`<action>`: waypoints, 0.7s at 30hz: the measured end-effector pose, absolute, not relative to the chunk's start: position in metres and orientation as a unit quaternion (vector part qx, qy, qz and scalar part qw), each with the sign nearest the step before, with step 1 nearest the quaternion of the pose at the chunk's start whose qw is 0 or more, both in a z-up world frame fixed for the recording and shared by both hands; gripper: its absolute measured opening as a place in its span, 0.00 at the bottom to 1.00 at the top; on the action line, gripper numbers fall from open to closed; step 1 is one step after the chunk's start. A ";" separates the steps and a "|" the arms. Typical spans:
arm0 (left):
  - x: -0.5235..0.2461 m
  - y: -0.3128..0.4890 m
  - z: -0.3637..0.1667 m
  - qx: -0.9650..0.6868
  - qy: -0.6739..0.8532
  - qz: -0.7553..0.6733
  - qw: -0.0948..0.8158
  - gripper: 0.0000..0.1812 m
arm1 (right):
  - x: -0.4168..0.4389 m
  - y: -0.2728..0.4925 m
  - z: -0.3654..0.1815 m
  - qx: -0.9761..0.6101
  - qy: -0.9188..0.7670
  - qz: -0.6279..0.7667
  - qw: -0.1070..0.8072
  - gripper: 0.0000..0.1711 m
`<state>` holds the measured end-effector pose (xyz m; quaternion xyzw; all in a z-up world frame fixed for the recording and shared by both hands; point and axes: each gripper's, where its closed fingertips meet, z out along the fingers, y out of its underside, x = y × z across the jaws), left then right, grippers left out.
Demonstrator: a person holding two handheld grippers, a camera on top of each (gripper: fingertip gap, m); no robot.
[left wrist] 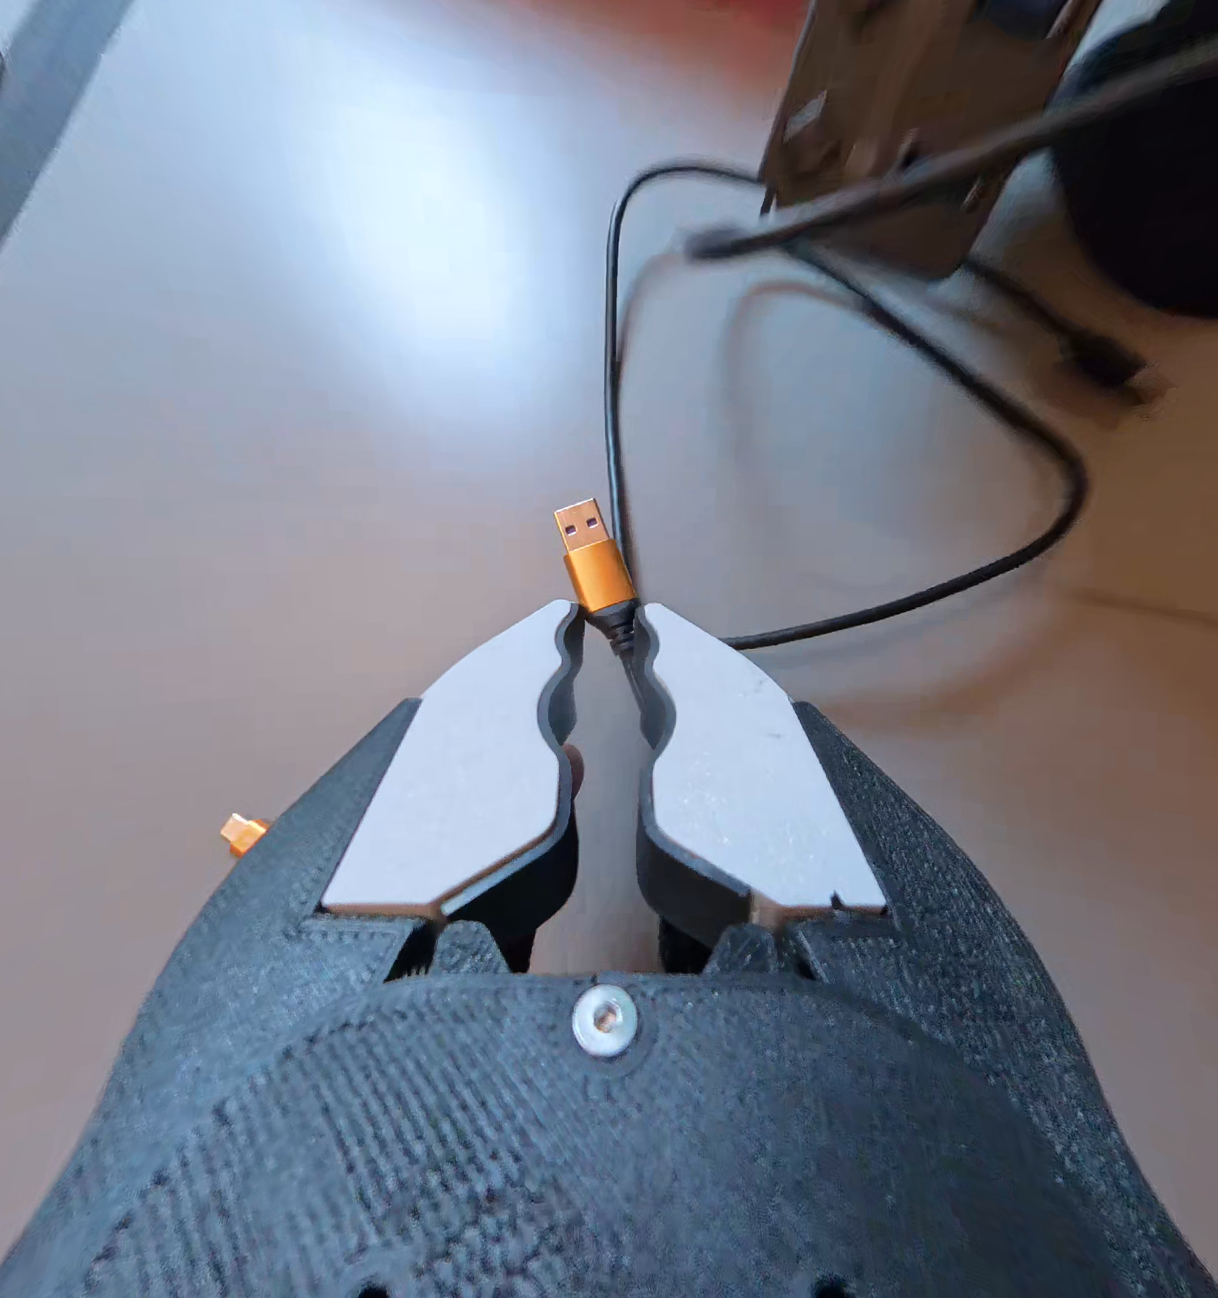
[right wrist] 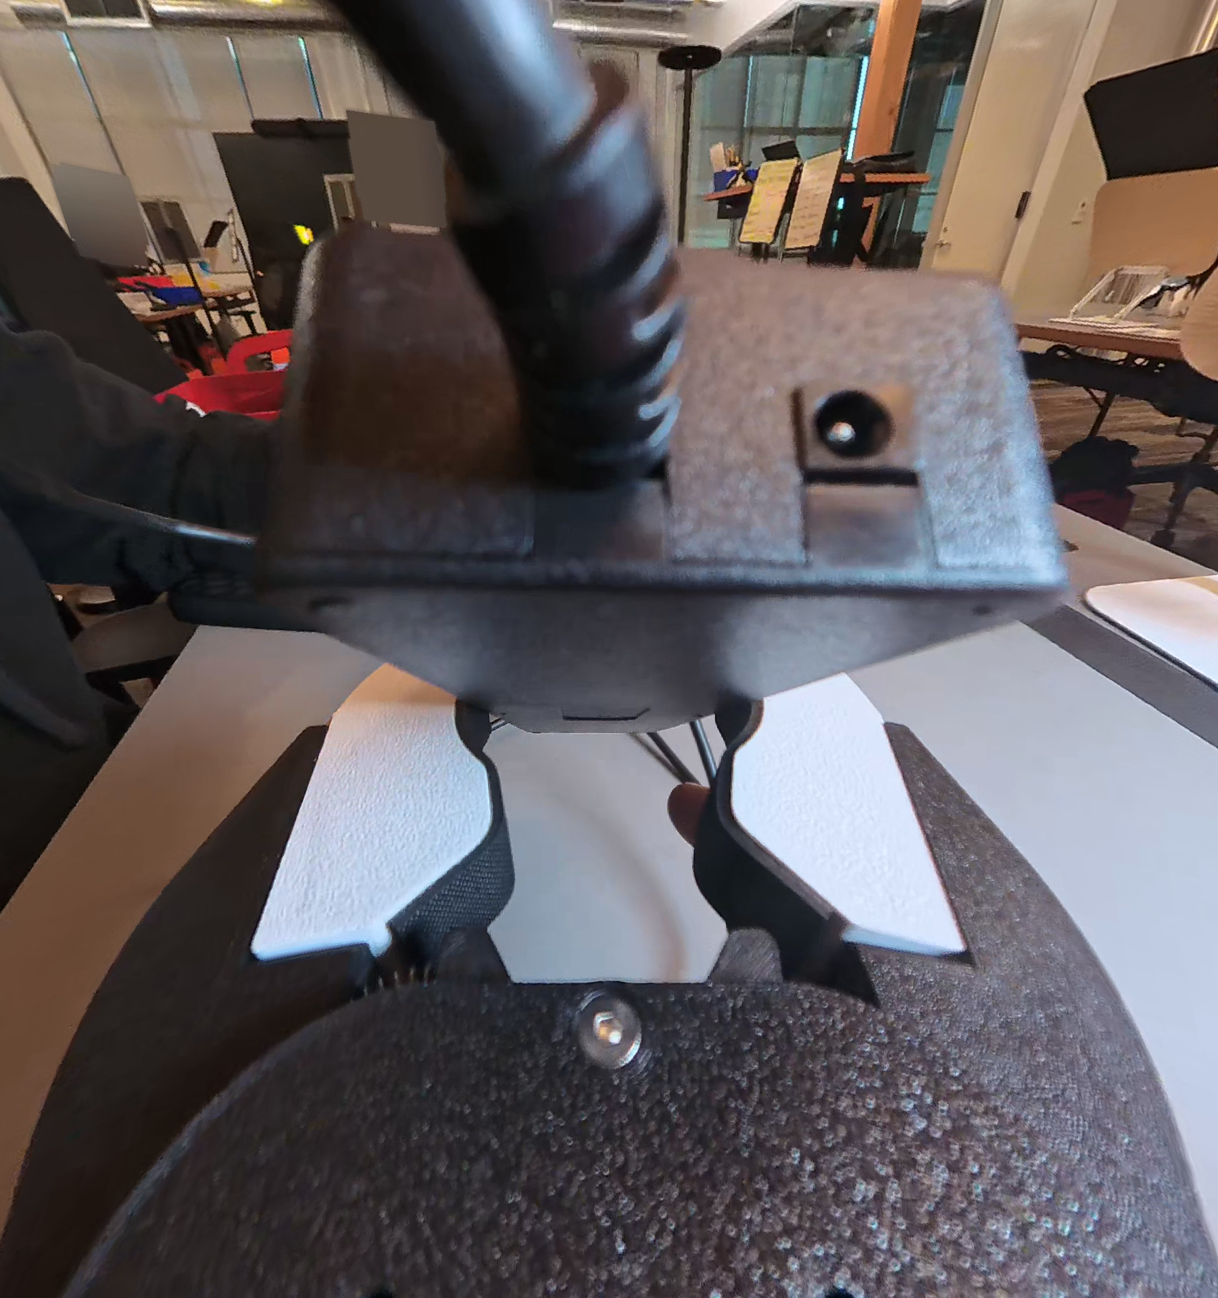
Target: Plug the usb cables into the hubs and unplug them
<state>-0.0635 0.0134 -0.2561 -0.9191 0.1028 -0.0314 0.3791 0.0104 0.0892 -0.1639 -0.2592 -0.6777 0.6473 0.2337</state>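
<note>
My left gripper (left wrist: 610, 618) is shut on a thin black cable (left wrist: 613, 421), just behind its orange USB plug (left wrist: 590, 555). The plug sticks out forward past the fingertips, above the table. The cable loops off to the right. A black hub (left wrist: 866, 140) hangs blurred at the top right of the left wrist view, apart from the plug. My right gripper (right wrist: 603, 720) is shut on that hub (right wrist: 662, 562) and holds it above the table. The hub's near face shows a thick black cable (right wrist: 557, 211) and a round socket (right wrist: 848, 425).
A small orange connector (left wrist: 241, 836) lies on the table beside my left gripper. A white flat object (right wrist: 1189, 625) on a dark mat (right wrist: 1119, 674) lies at the right. A person's dark sleeve (right wrist: 65, 456) is at the left. Office tables and chairs stand behind. The grippers' ends are close to 15 cm from one another.
</note>
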 end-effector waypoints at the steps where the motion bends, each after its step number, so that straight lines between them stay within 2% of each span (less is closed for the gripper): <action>1: -0.062 0.012 -0.245 -0.909 0.100 -0.052 0.402 0.08 | 0.011 0.088 -0.165 -0.258 -0.680 0.646 0.232 0.37; 4: -0.045 0.005 -0.206 -0.843 0.144 -0.133 0.500 0.08 | 0.011 0.084 -0.167 -0.255 -0.686 0.642 0.228 0.37; 9: -0.015 -0.009 -0.156 -0.728 0.179 -0.279 0.600 0.07 | 0.012 0.080 -0.171 -0.254 -0.695 0.635 0.224 0.37; 16: 0.002 -0.016 -0.144 -0.682 0.199 -0.346 0.614 0.08 | 0.012 0.071 -0.178 -0.246 -0.720 0.607 0.229 0.37; 21: 0.006 -0.004 -0.166 -0.740 0.209 -0.278 0.575 0.07 | 0.014 0.063 -0.188 -0.235 -0.748 0.574 0.234 0.37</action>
